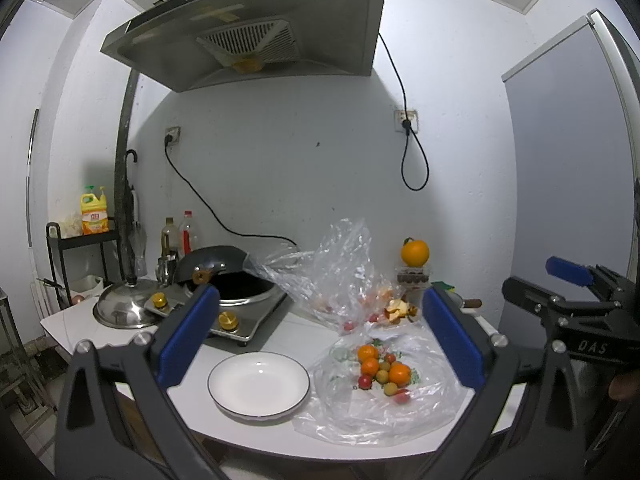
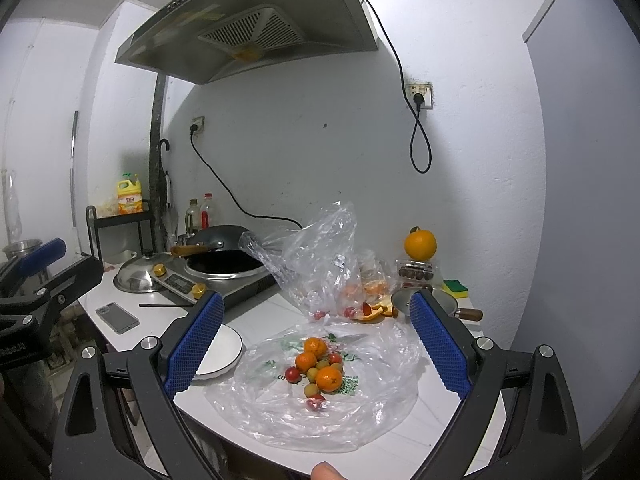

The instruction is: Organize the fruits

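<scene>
A pile of small oranges (image 1: 399, 373) (image 2: 329, 379), red cherry tomatoes (image 1: 364, 381) (image 2: 292, 373) and yellow-green fruits lies on a flattened clear plastic bag (image 1: 420, 412) (image 2: 360, 412) on the white counter. An empty white plate (image 1: 259, 384) (image 2: 228, 346) sits just left of the bag. My left gripper (image 1: 320, 332) is open and empty, held above plate and pile. My right gripper (image 2: 316, 340) is open and empty, held above the pile. It also shows at the right edge of the left wrist view (image 1: 568, 280).
A second crumpled bag (image 1: 340, 272) (image 2: 320, 256) with fruit and orange peel (image 1: 396, 310) lies behind. A large orange (image 1: 415, 253) (image 2: 420, 244) sits on a box. A wok on a cooker (image 1: 236, 292), a steel lid (image 1: 124, 308), a phone (image 2: 117, 317) and a small pan (image 2: 436, 304) surround them.
</scene>
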The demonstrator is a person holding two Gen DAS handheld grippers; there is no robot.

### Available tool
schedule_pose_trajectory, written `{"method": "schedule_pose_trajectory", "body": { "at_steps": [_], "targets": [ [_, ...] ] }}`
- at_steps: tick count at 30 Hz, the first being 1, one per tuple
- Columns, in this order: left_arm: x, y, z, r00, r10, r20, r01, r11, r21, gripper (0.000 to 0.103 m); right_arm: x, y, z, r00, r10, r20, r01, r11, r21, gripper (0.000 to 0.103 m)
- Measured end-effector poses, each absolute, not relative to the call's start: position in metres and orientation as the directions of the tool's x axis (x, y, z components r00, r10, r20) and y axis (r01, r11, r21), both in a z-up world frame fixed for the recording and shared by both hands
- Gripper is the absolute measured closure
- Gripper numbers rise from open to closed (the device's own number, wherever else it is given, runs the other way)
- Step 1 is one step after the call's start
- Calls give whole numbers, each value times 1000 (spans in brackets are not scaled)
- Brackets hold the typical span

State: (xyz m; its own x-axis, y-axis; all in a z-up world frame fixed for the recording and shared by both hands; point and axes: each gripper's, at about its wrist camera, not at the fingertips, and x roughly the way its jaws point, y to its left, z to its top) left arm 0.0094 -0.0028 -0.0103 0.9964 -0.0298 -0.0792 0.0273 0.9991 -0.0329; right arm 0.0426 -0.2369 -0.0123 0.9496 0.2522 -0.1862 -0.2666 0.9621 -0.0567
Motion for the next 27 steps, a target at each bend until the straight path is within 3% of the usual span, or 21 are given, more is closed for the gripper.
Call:
{"method": "schedule_pose_trajectory", "body": {
  "at_steps": [27],
  "targets": [
    [11,-1,-12,995,-42,-90,38,998,-44,0,40,-234,-17,947,259,-191,-274,960,-58,7]
  ]
}}
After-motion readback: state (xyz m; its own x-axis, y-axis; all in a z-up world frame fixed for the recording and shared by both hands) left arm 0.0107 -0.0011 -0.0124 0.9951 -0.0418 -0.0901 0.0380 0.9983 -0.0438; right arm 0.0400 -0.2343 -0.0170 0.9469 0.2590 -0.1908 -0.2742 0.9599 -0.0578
